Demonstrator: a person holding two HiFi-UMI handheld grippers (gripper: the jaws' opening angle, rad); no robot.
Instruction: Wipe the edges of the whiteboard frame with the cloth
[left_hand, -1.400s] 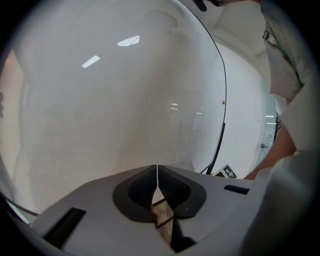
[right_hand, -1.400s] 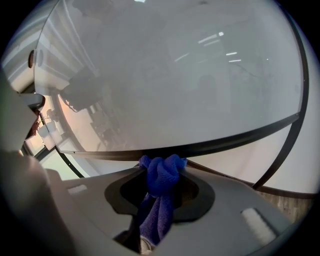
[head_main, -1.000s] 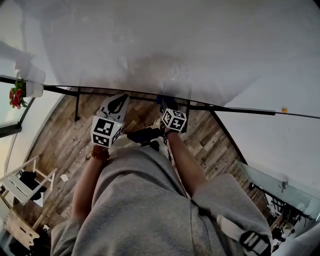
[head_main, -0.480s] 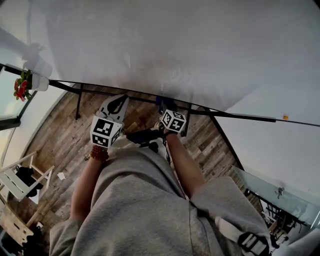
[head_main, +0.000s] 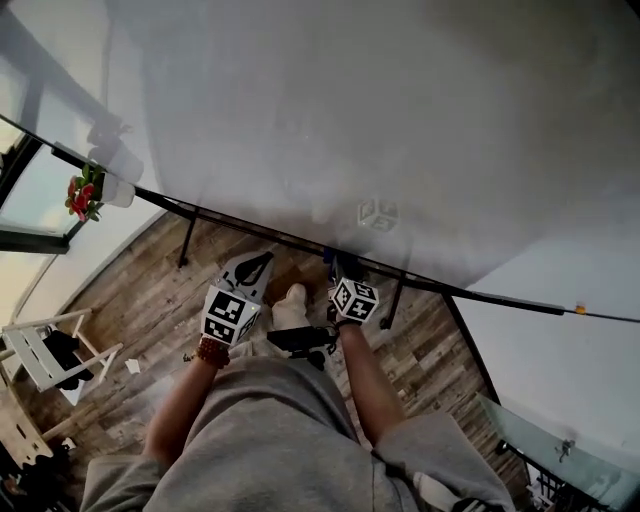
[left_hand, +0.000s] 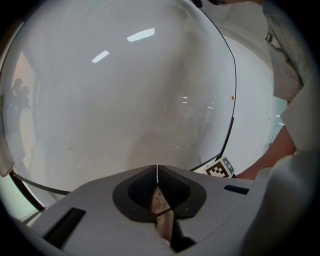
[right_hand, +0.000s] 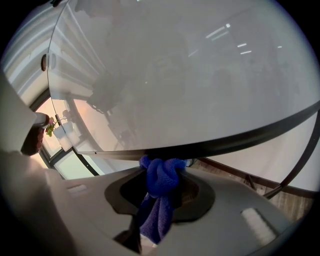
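Big whiteboard (head_main: 350, 120), and right under the bottom of its frame (right_hand: 225, 142) the right hand-held gripper (right_hand: 162, 170) is clamped on the blue cloth (right_hand: 161, 192), wad poking out so it can rub that edge. The left hand-held gripper (left_hand: 157, 172) hangs just below the frame too, jaws together and empty, so I'd guess it's just spare.

No word, label or number can be read anywhere.

Left tongs (left_hand: 157, 171) pressed together, empty; right tongs (right_hand: 161, 169) clamp the cloth (right_hand: 156, 217).
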